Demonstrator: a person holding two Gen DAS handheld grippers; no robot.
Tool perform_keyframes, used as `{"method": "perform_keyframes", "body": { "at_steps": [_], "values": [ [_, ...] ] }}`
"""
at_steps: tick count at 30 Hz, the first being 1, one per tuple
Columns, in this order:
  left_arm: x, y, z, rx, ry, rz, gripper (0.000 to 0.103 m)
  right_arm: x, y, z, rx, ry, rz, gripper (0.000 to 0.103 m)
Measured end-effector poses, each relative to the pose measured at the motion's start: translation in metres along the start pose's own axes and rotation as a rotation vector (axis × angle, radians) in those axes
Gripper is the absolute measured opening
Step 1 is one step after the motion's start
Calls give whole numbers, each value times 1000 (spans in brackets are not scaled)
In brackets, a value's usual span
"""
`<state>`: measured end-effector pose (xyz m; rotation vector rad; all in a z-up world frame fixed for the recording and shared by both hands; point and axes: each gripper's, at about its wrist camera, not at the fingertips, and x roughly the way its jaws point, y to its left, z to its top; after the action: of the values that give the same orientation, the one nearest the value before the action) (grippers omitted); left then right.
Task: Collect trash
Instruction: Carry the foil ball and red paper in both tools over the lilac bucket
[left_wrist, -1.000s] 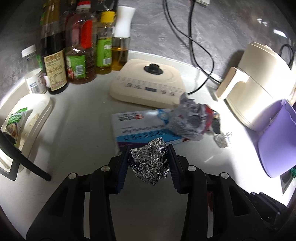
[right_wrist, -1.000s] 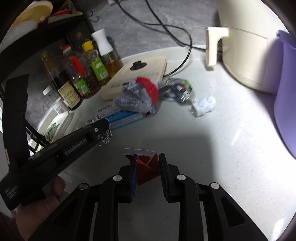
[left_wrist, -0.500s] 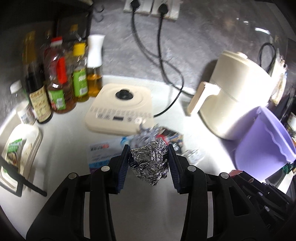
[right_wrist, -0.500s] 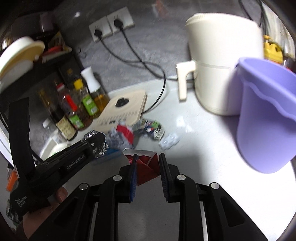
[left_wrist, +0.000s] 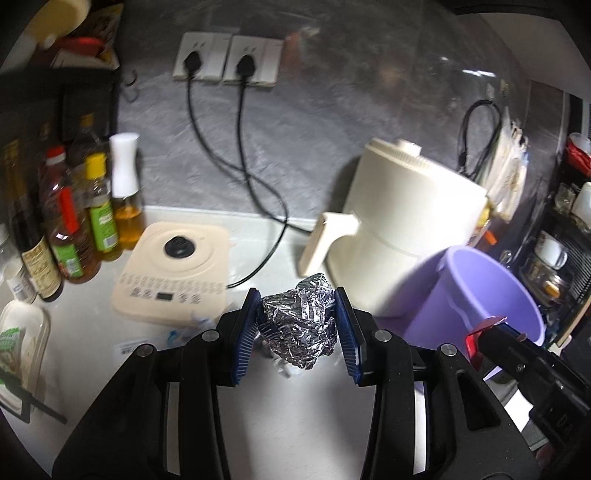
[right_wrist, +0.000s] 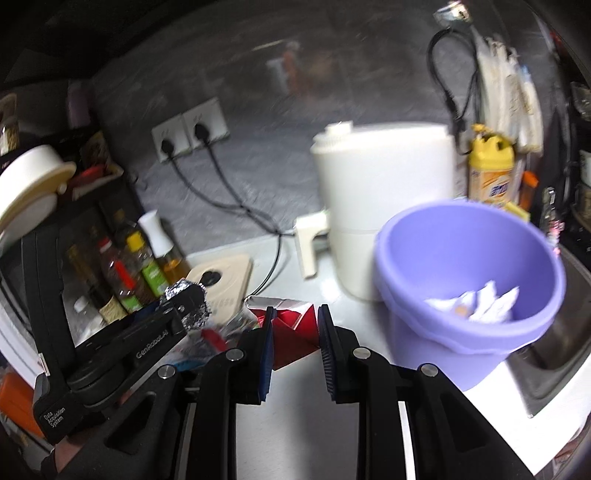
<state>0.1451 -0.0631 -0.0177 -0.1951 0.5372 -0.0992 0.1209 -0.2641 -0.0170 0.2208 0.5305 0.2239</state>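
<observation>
1. A crumpled ball of silver aluminium foil (left_wrist: 301, 325) sits clamped between the blue ribbed pads of the left gripper (left_wrist: 298, 330), held up in the air above the white countertop (left_wrist: 92, 332).
2. A folded red wrapper with a white torn edge (right_wrist: 293, 321) is pinched between the pads of the right gripper (right_wrist: 295, 345), also off the counter.
3. In the right wrist view the left gripper's black side reads "GenRobot.AI", and lower down "Data Acquisition System"; a bit of the person's hand (right_wrist: 70, 452) shows under it.
4. A lilac plastic bucket (right_wrist: 469, 295) stands just beside the right gripper, to its right, with crumpled white paper scraps (right_wrist: 476, 304) lying in its bottom.
5. More litter lies on the counter below the grippers, too blurred to make out; its print cannot be read.
6. Behind the bucket stands a cream air fryer with a protruding handle (left_wrist: 399, 229), and left of that a flat cream appliance with a black knob and a row of buttons (left_wrist: 173, 273).
7. A cluster of oil and sauce bottles (left_wrist: 74, 221) lines the left side; their green and tan labels are too blurred to read.
8. A yellow detergent bottle (right_wrist: 489, 173) behind the bucket carries blue lettering I cannot make out.
9. Two black plugs sit in white wall sockets (left_wrist: 225, 61).
</observation>
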Motion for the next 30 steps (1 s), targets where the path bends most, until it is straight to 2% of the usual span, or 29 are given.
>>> {"method": "perform_keyframes", "body": {
  "at_steps": [17, 27, 30],
  "values": [
    [3, -68, 43, 45, -82, -155, 41, -46, -49, 48, 28, -133, -148, 23],
    [32, -117, 47, 73, -50, -254, 41, -45, -84, 54, 75, -122, -231, 23],
    [37, -127, 46, 89, -41, -273, 41, -37, -94, 52, 98, -88, -260, 29]
  ]
}}
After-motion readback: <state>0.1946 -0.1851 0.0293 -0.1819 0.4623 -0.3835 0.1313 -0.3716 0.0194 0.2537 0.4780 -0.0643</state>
